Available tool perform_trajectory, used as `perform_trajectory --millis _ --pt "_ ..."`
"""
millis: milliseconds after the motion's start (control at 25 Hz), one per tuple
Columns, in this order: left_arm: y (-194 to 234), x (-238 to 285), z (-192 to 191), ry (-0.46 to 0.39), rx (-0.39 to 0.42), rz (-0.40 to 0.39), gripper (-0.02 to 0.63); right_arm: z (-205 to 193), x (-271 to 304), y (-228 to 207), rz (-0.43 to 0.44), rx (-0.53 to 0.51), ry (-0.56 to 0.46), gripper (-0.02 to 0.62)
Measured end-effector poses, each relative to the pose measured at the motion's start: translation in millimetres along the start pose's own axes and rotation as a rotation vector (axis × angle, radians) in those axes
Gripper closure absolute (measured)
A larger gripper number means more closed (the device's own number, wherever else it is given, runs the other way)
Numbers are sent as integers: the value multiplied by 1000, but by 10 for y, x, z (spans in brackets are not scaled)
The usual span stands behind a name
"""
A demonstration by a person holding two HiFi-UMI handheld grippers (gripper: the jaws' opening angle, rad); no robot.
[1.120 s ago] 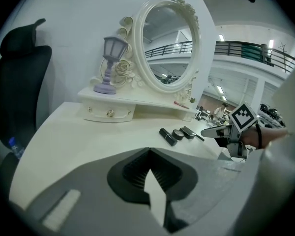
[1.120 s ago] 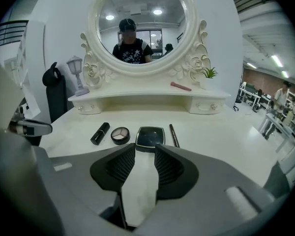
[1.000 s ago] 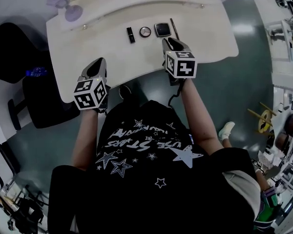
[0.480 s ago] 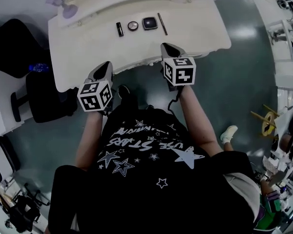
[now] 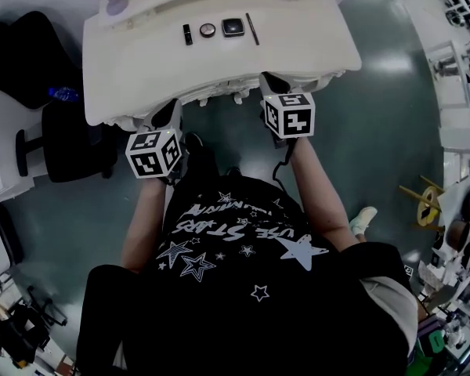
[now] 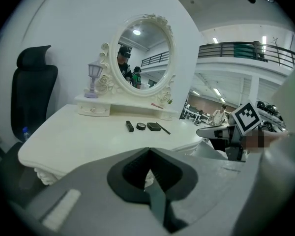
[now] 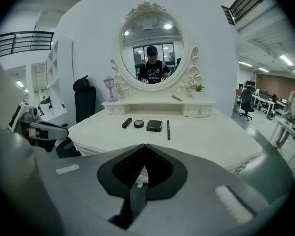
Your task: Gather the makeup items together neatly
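Wrapping up imo — lipstick [image 5: 188,34], round compact [image 5: 207,30], square compact [image 5: 233,27] & pencil [image 5: 252,29] lined up near desk's [image 5: 298,49] back edge; left tongs [image 5: 172,105], right tongs [image 5: 269,80] closed, empty. Next: nothing to grab.

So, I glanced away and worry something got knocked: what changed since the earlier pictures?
Both drew back from the makeup toward the person: the left gripper and right gripper, shut and empty, are now around the front edge of the table. Nothing was taken or released. The lipstick, round compact, square compact and pencil keep their row.
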State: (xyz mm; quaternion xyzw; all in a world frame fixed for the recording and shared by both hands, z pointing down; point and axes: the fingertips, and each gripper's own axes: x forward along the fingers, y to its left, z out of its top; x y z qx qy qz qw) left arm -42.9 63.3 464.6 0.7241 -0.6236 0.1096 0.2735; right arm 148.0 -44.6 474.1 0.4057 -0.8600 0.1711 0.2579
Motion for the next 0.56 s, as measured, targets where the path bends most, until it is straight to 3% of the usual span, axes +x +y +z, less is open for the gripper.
perform_trajectory --millis 560 --pt "-226 -574 -386 -33 -16 50 606 -357 -486 196 43 -37 -10 569"
